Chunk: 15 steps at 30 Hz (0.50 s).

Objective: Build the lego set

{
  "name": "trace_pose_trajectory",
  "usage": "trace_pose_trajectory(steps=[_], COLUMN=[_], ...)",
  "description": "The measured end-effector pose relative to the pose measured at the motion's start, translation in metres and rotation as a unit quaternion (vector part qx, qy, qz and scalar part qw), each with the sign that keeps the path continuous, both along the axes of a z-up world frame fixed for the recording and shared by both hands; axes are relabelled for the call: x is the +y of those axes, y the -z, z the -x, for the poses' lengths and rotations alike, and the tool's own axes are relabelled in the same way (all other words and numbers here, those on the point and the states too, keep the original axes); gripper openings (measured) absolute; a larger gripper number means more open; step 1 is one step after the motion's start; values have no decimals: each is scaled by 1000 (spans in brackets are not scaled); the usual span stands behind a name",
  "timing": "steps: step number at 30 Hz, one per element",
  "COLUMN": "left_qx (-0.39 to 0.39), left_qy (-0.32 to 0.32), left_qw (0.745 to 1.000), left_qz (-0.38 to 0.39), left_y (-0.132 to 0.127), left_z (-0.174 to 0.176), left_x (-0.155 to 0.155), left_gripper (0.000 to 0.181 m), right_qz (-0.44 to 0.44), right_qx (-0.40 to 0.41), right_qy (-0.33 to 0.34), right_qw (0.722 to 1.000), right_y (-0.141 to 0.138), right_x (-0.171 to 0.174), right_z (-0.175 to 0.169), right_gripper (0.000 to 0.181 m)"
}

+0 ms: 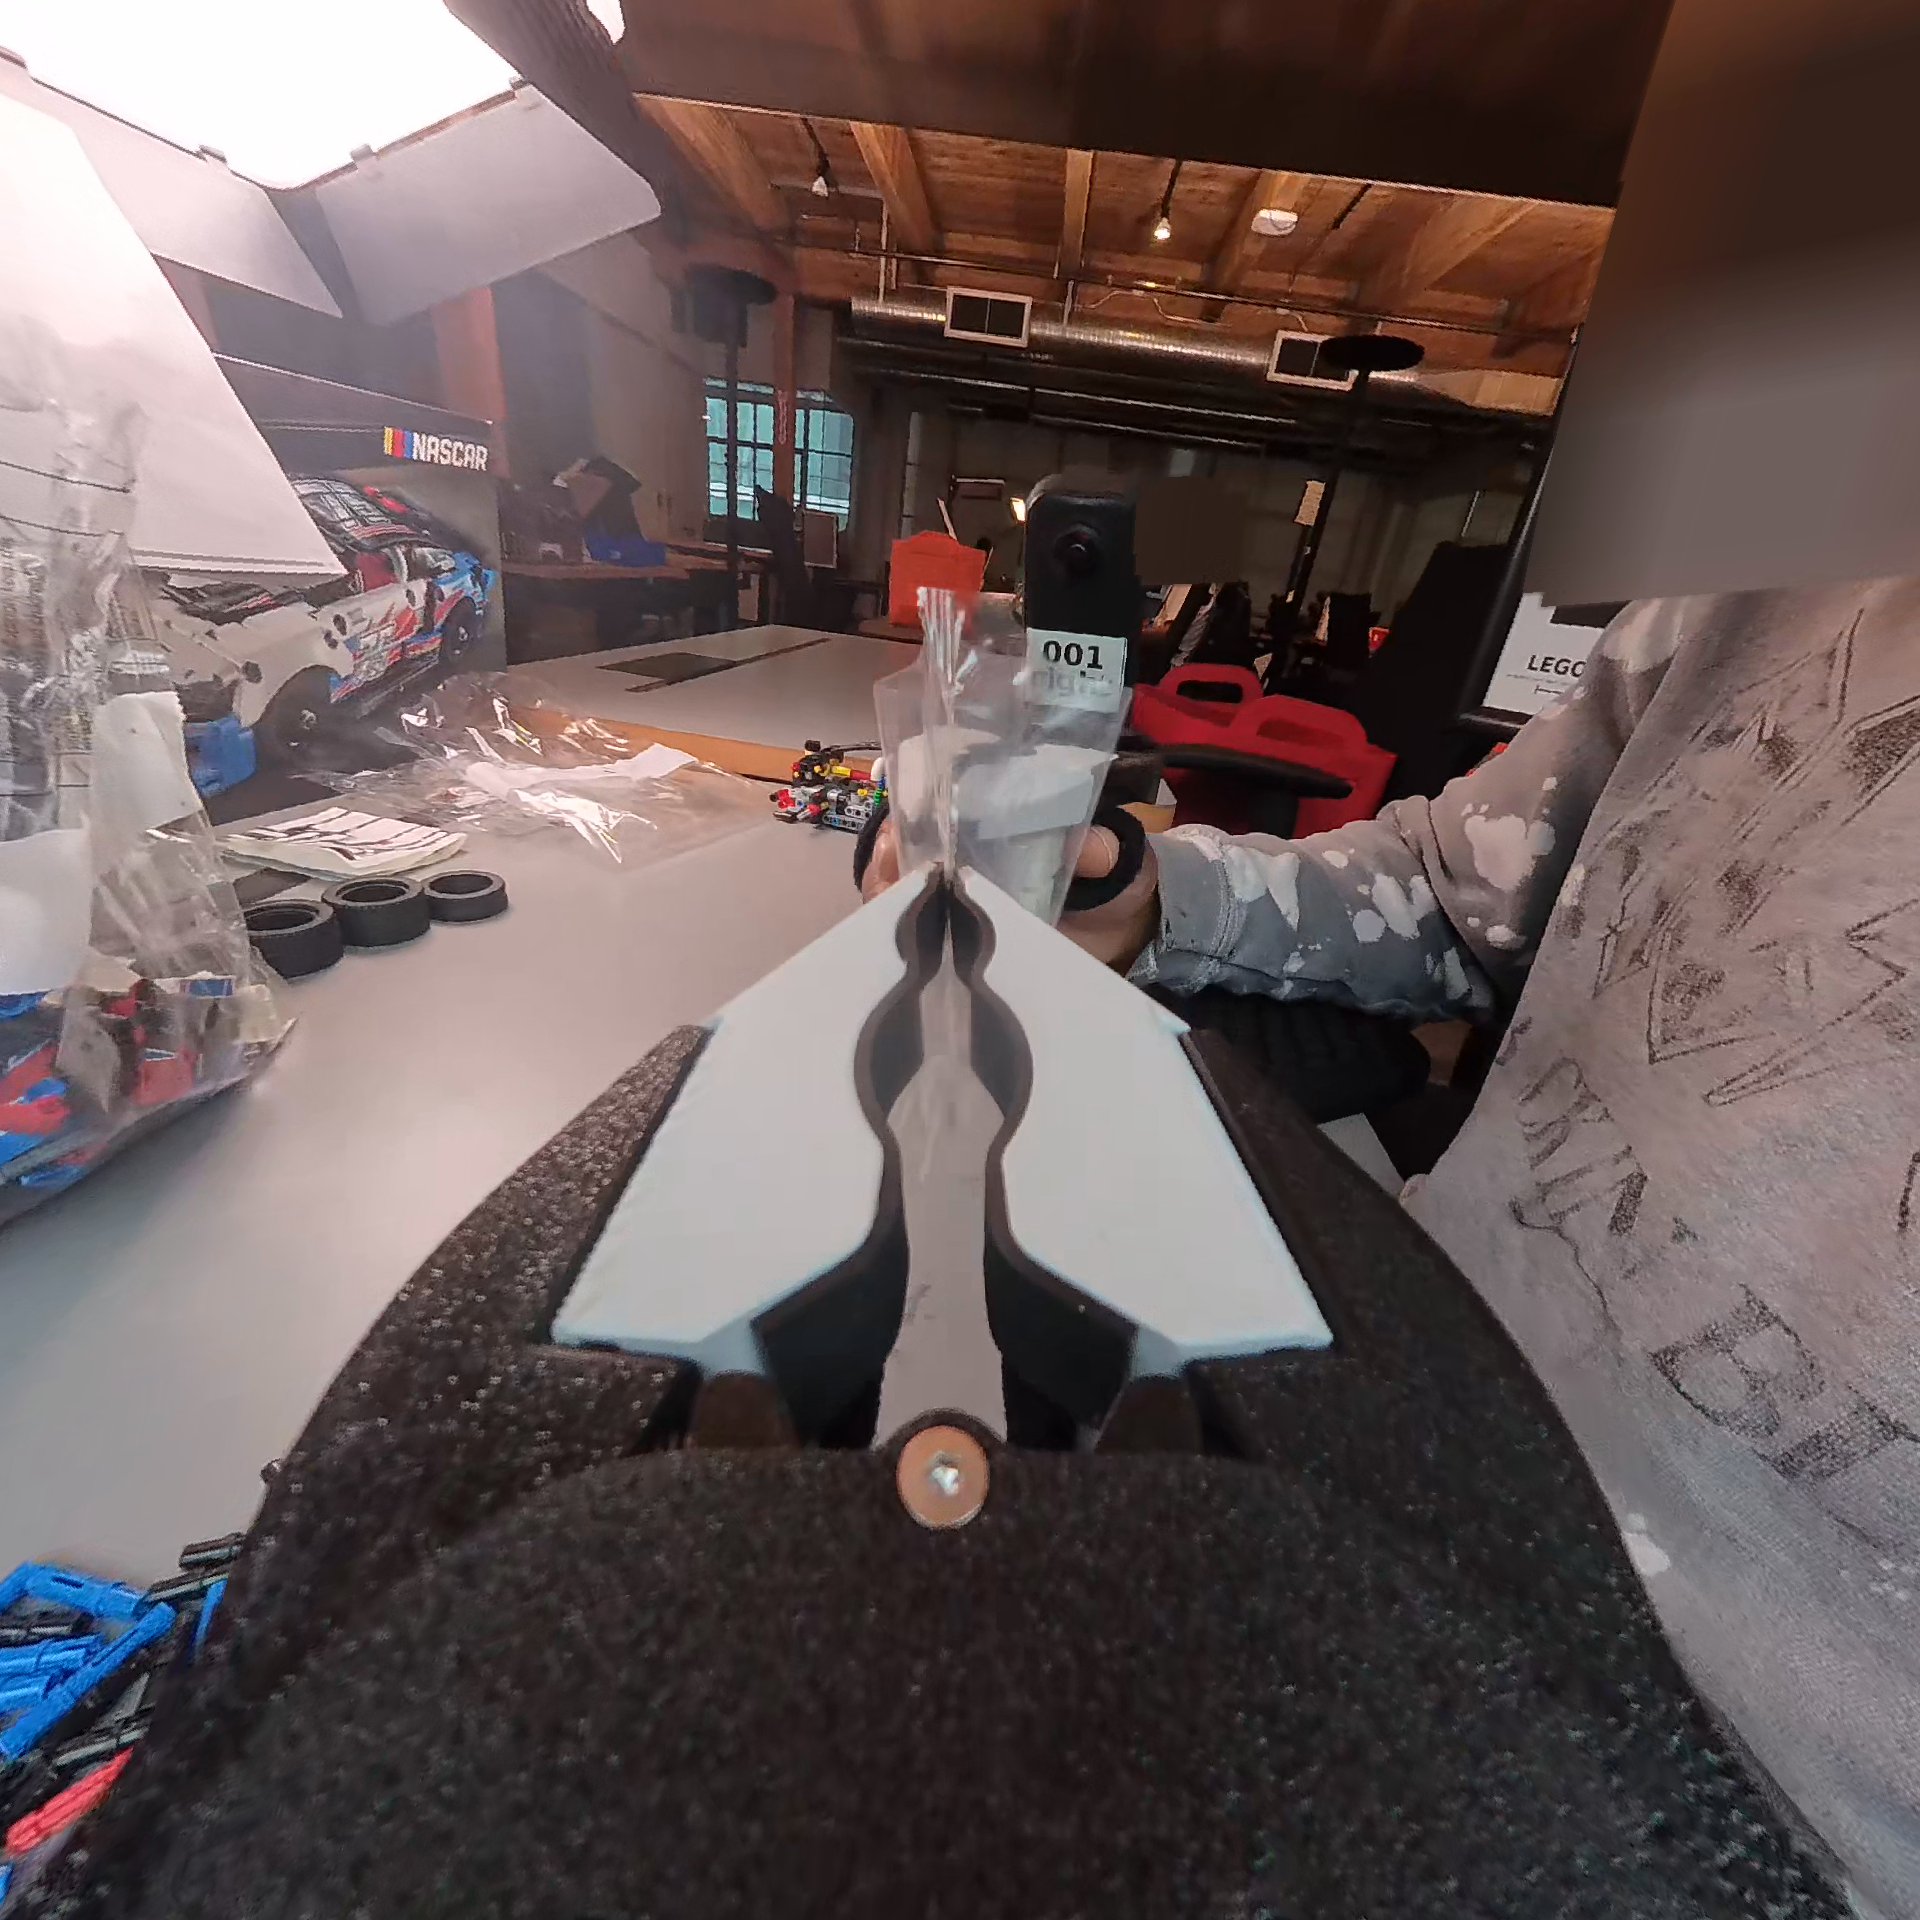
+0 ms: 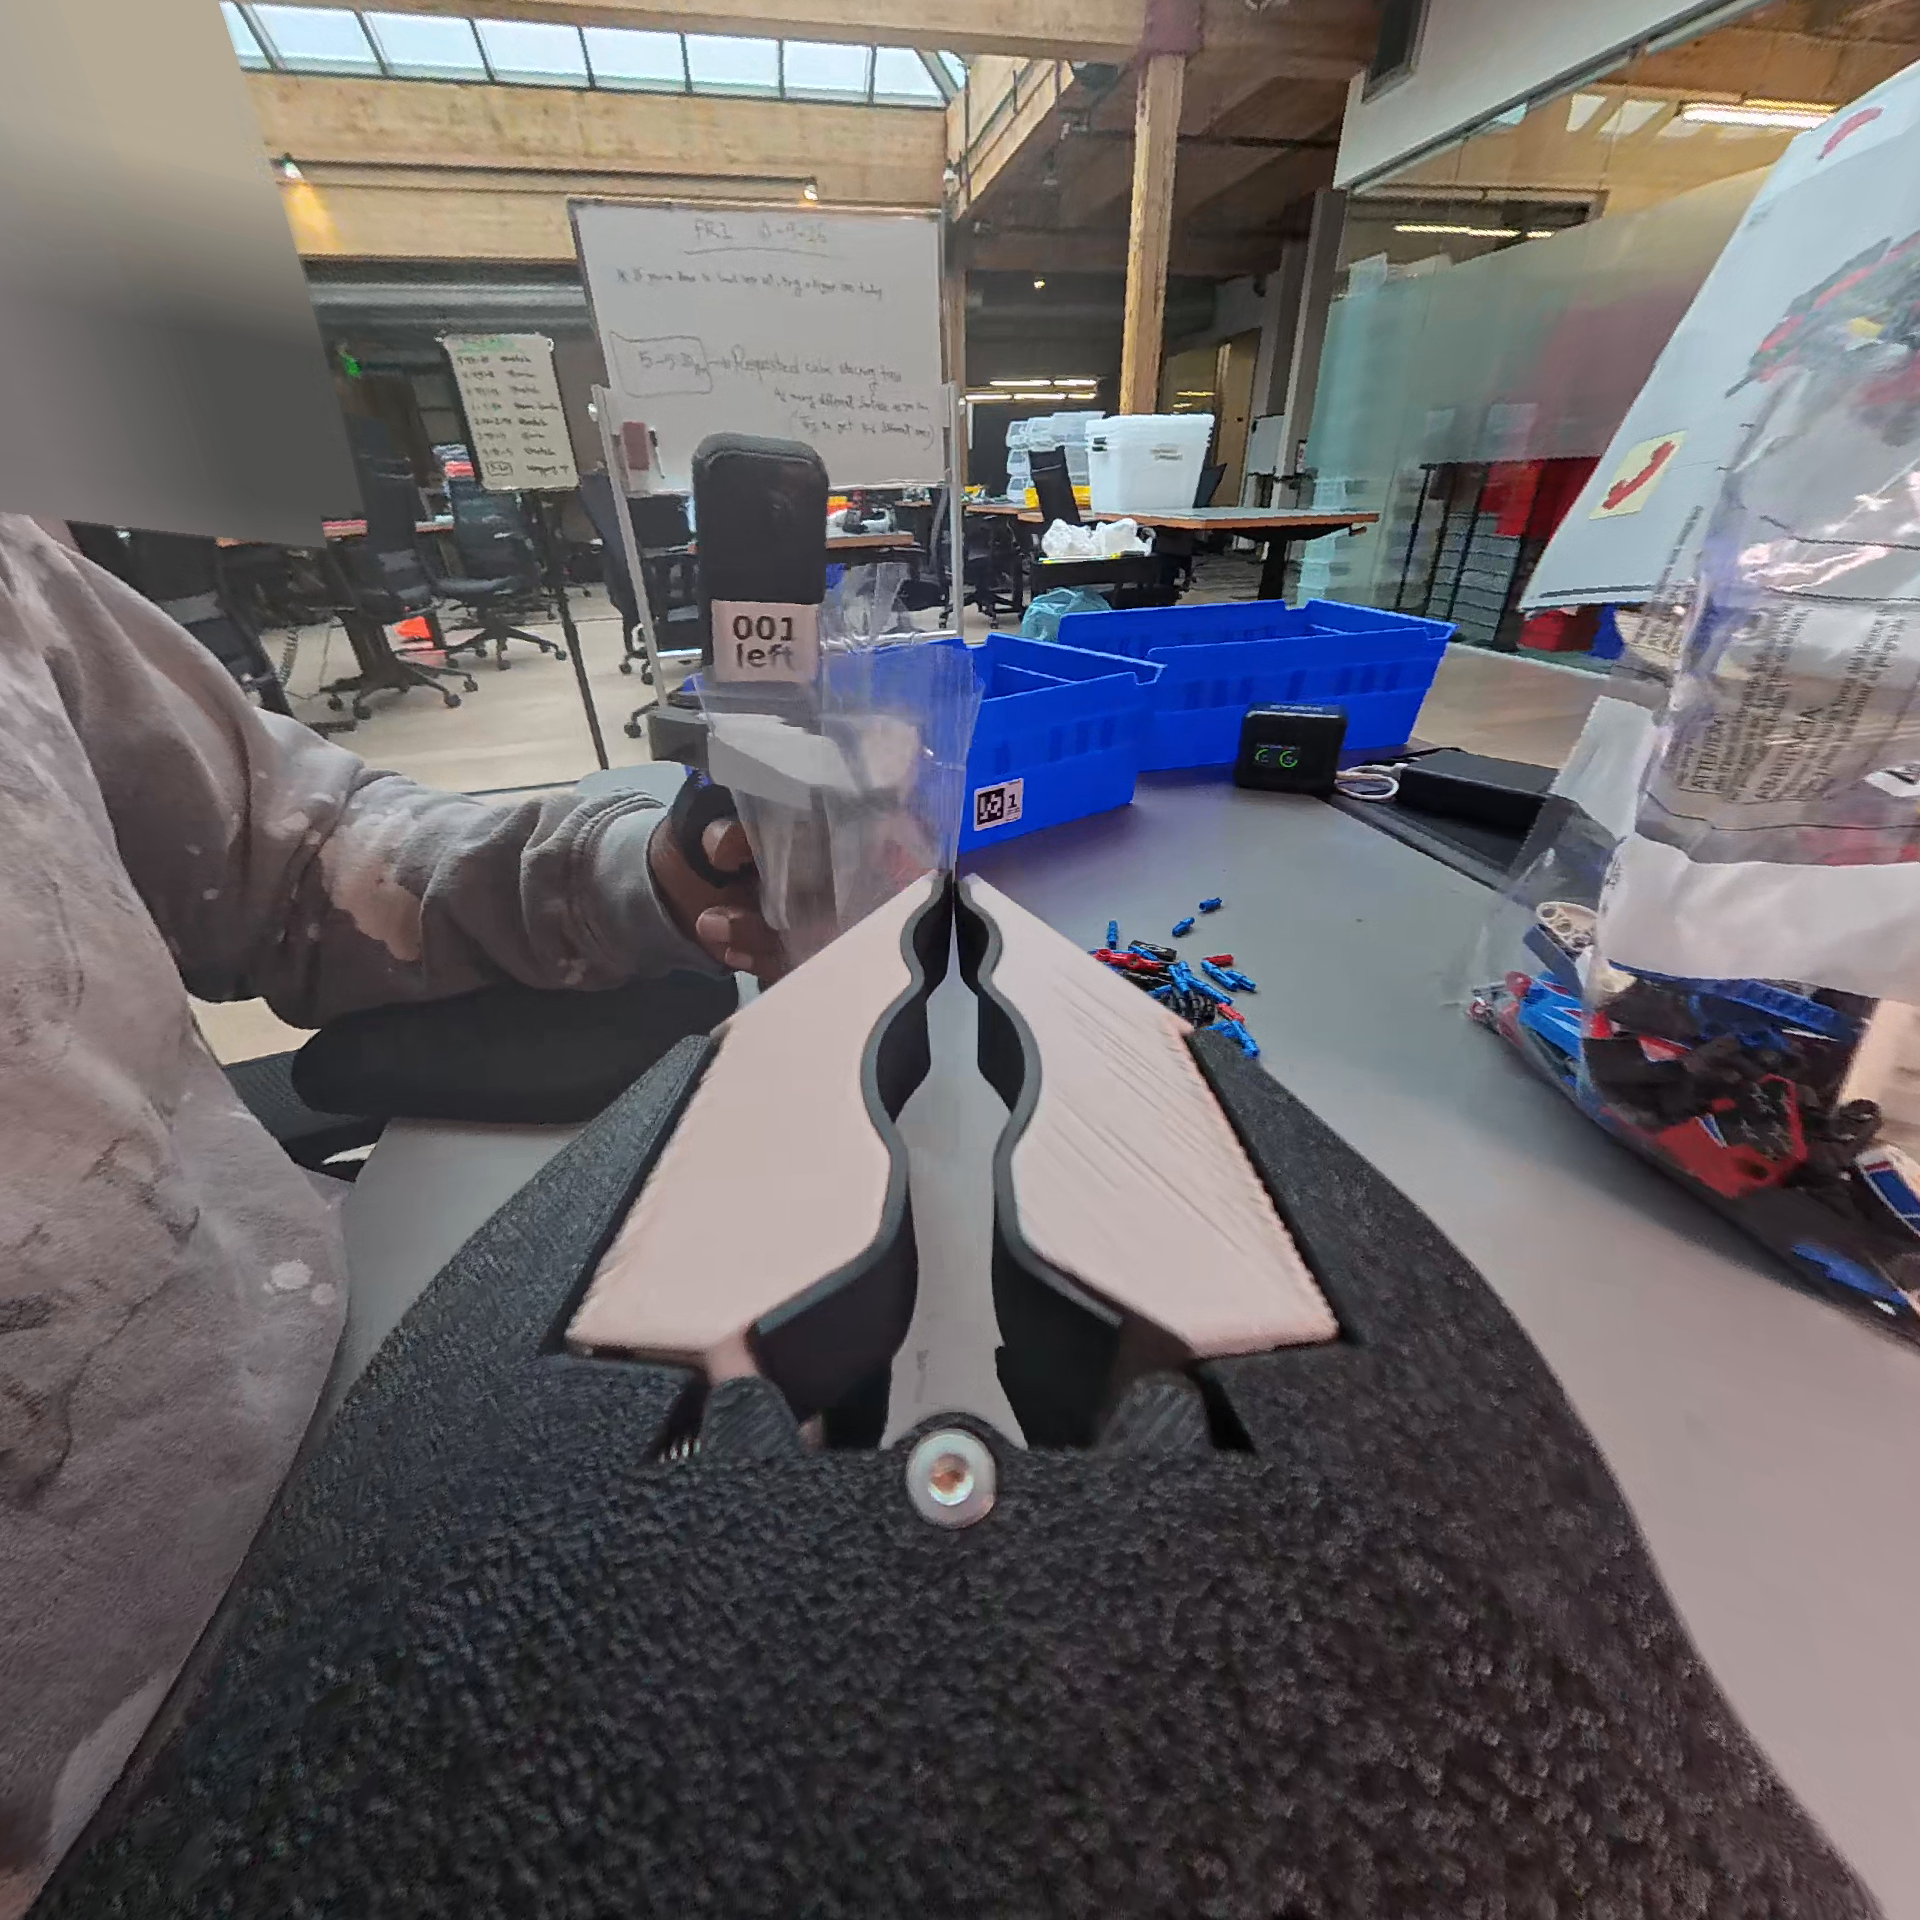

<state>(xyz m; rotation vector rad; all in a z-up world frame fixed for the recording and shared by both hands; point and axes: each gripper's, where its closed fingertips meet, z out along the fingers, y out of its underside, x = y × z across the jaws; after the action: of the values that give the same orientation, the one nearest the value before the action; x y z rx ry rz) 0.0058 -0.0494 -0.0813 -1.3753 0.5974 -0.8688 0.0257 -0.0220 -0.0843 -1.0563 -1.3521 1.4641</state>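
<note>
**Both grippers pinch one clear bag between them**

The left gripper [image 1: 948,883] has its pale fingers pressed together on a thin edge of the clear plastic bag [image 1: 971,748]; the film rises from the fingertips and fans out just ahead of them; the right gripper [image 2: 951,883] is likewise clamped on the same clear plastic bag [image 2: 852,758], which stands up from its pink fingertips and leans toward the left of them; the two tools face each other with the bag stretched between them, above the grey table [image 1: 468,1091]. Left of the left gripper lie three black tyres [image 1: 374,914] in a row; beyond its tips, farther off, sits a small partly built lego assembly [image 1: 831,795]. Just right of the right gripper's fingertips, loose blue and red pins [image 2: 1184,982] are scattered on the table; farther right a larger bag of lego parts [image 2: 1714,1039] leans; ahead stand blue bins [image 2: 1195,686].
</note>
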Motion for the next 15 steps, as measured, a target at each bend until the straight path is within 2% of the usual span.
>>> trace_pose_trajectory(steps=[3,5,9,11,12,15], left_qx=[-15,-24,-35,-34,-35,-32], left_qy=[-15,-25,-25,-26,-23,-24], left_qw=[1000,999,999,999,999,999], left_qz=[-7,-9,-14,-18,-19,-18], left_y=[-7,-9,-12,-12,-12,-10], left_z=[12,20,24,23,22,22], left_x=[1,2,1,1,0,1], left_gripper=[0,0,0,0,0,0], right_qz=[22,29,24,15,9,-10], right_qx=[14,16,4,-6,-11,-8], right_qy=[21,11,-23,-32,-30,-16], right_qw=[999,999,999,999,999,1000], right_y=[-5,-3,6,10,13,15], right_x=[15,15,2,-2,-3,-3], right_z=[-7,-12,-13,-11,-10,-7], right_gripper=[0,2,32,37,34,6])
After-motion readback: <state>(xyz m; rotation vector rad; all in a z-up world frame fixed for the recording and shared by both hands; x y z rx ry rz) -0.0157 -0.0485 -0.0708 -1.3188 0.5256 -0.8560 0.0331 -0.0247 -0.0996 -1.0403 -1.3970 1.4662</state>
